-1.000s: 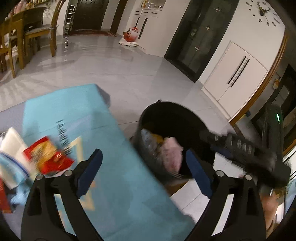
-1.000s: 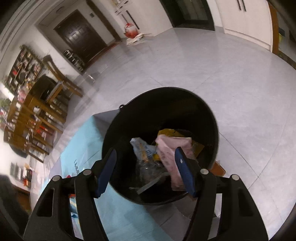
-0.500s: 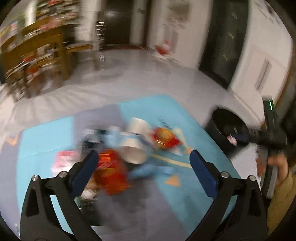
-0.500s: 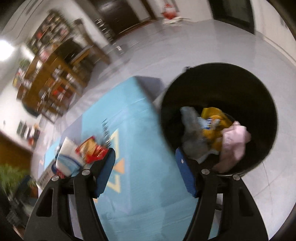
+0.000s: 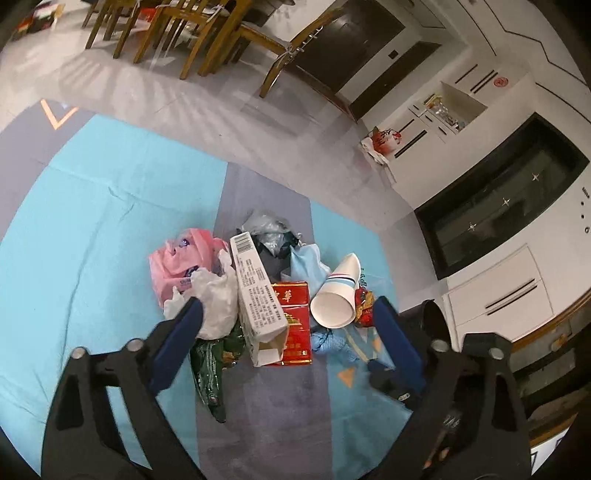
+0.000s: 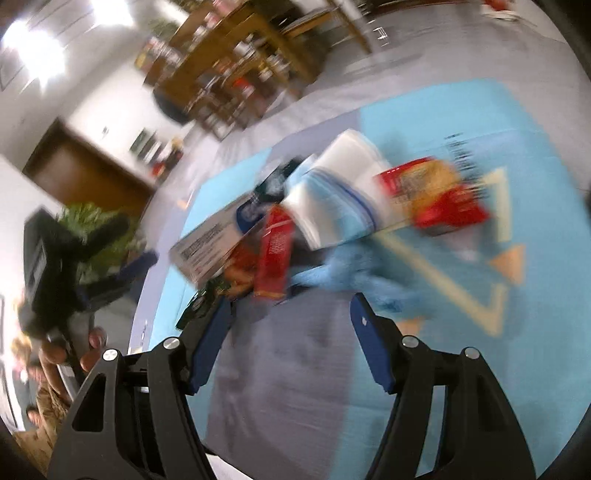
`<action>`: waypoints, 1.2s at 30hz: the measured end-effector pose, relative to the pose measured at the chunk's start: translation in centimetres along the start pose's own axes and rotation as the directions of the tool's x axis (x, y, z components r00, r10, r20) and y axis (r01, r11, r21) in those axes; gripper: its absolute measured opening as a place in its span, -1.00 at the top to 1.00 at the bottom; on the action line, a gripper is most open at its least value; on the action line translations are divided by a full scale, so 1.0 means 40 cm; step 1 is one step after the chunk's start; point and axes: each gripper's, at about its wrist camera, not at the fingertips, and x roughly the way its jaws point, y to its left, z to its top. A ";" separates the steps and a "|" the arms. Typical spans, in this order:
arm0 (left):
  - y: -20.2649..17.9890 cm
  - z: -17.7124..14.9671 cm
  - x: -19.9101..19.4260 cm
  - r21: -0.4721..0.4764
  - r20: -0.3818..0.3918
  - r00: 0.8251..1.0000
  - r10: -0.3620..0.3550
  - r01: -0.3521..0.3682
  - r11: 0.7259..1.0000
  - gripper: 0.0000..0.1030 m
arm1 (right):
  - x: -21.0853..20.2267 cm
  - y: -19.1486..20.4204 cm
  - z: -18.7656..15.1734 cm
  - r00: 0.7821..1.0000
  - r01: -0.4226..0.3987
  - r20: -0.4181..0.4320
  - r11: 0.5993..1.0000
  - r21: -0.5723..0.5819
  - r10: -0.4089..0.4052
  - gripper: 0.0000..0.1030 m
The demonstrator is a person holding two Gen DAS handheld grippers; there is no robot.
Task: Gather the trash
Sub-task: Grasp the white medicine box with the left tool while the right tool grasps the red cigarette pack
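A pile of trash lies on a blue and grey mat [image 5: 92, 229]. It holds a long white carton [image 5: 256, 295], a red cigarette box [image 5: 293, 321], a paper cup [image 5: 338, 299], a pink bag [image 5: 181, 258], a white bag [image 5: 216, 295] and a green wrapper [image 5: 210, 369]. My left gripper [image 5: 288, 332] is open and empty just above the near side of the pile. My right gripper [image 6: 291, 328] is open and empty over the mat, near the blurred carton [image 6: 218, 236] and paper cup [image 6: 332, 188]. The black bin's rim [image 5: 436, 317] shows at the right.
Wooden chairs [image 5: 207, 33] and a table stand at the back on the tiled floor. White cabinets [image 5: 509, 295] and a dark glass unit [image 5: 502, 210] line the right wall. The left gripper and its hand [image 6: 59, 277] show at the left of the right wrist view.
Both grippers have swung away from the black bin to the trash pile on the mat. Both stay open and empty.
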 end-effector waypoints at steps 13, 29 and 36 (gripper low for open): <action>-0.029 -0.040 0.068 0.141 -0.064 0.993 0.100 -0.091 0.986 -0.26 | 0.094 0.047 0.025 1.000 -0.007 -0.018 1.000 0.012 0.007 -0.24; -0.010 -0.060 0.087 0.129 -0.069 0.985 0.156 -0.146 0.981 0.50 | 0.162 0.102 0.009 0.992 0.114 -0.043 0.990 -0.084 -0.118 0.48; -0.059 -0.060 0.030 0.183 -0.003 0.992 0.125 -0.122 0.976 0.59 | 0.117 0.131 0.003 0.994 0.108 -0.010 0.985 -0.137 -0.110 0.55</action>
